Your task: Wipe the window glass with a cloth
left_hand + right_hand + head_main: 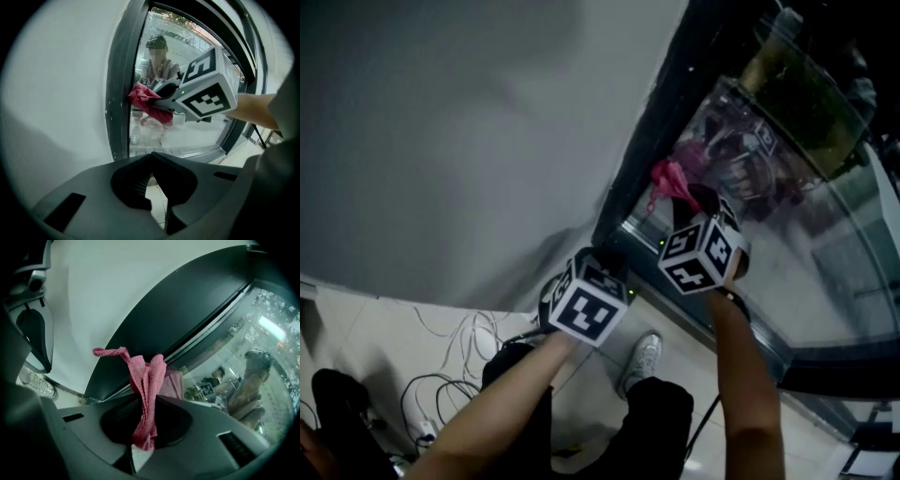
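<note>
Right claw (151, 399): closed tight on pink cloth (146, 376), held at glass (243, 348) beside dark frame (178, 310).
Left claw (151, 157): closed, holding nothing.
Risk: loose cloth end possibly catching on frame, slipping out.

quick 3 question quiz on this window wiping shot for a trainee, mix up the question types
1. True or false: the left gripper is clamped on the pink cloth.
2. Where is the cloth held? A) at the middle of the window glass B) at the glass's edge, by the dark window frame C) well clear of the window
3. Fill in: the left gripper's jaws are ___, with nothing between them.

Key
1. False: the right gripper is shut on it.
2. B
3. together
</note>
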A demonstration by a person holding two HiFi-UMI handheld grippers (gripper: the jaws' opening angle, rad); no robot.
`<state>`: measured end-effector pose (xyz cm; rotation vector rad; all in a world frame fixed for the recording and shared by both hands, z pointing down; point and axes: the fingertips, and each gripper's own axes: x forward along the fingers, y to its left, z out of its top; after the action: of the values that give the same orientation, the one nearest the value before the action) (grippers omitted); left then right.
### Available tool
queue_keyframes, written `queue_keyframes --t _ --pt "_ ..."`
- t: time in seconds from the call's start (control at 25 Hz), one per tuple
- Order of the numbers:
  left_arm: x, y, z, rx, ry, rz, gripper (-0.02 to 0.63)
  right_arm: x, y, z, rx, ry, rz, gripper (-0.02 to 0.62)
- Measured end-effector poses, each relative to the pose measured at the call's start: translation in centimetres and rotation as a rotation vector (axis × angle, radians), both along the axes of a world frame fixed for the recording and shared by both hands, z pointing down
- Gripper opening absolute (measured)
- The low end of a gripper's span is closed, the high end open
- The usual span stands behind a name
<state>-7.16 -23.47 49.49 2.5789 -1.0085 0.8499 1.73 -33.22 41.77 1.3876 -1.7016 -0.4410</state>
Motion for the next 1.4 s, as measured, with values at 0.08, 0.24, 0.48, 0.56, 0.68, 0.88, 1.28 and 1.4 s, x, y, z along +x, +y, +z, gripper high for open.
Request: queue_keyframes --t 0.08,0.24,0.48,0.56,0.68,0.88,1.28,1.4 --pt "0.1 -0.5 -1.1 0.02 0.015 -0.006 0.002 0.3 0.3 -1.7 0.014 0.003 0.0 0.043" --pt "0.5 -1.2 -4.2 0.072 0.031 -0.009 0.002 0.9 0.8 -5.5 0.06 0.008 0.007 0.043" --pt "1.3 -1.5 -9.1 0.147 0.062 0.0 0.002 1.3 1.5 -13.0 0.158 0.032 0.021 0.043" --pt "1.4 -1.2 -10.5 0.162 0.076 0.002 0.002 1.3 1.7 -14.9 0.178 0.04 0.025 0.043" --pt "1.4 -0.6 -12.0 0.173 0.093 0.016 0.002 1.3 2.0 -17.7 0.213 0.046 0.034 0.043" --pt "1.2 -0.2 -13.9 0.202 0.101 0.016 0.002 1.9 2.3 -21.9 0.28 0.046 0.07 0.043" --pt "1.3 0.7 -17.7 0.257 0.121 0.054 0.002 2.3 3.3 -29.0 0.39 0.047 0.115 0.043" --pt "1.7 1.0 -18.3 0.259 0.118 0.07 0.002 2.6 3.6 -30.6 0.426 0.035 0.124 0.044"
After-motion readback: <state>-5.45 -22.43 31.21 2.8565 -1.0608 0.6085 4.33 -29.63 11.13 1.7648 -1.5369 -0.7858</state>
